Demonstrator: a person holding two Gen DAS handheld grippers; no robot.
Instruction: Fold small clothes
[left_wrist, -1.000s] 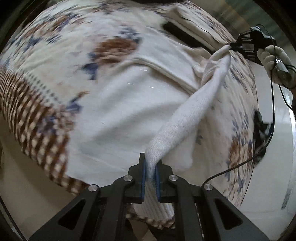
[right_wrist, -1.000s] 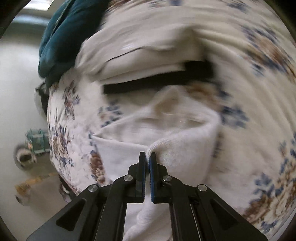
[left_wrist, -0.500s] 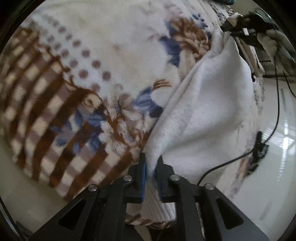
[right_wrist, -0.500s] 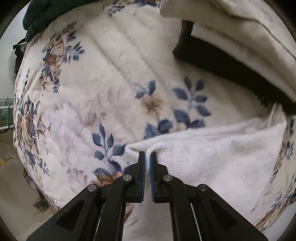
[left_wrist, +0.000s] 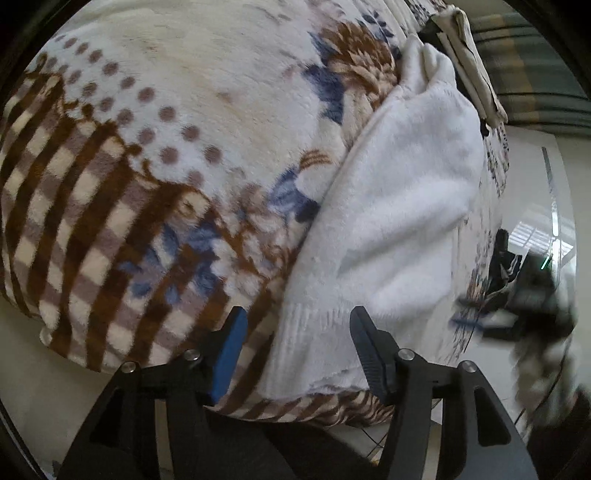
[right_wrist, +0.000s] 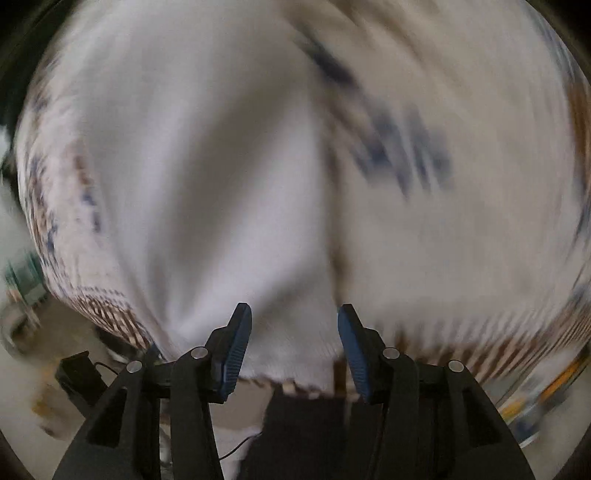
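**Fold laid, both grips letting go**

Left view: my left gripper was opening, pads clear of the white garment lying doubled on the blanket.

Right view, blurred: my right gripper was opening over the white cloth. I judged further folds remained.
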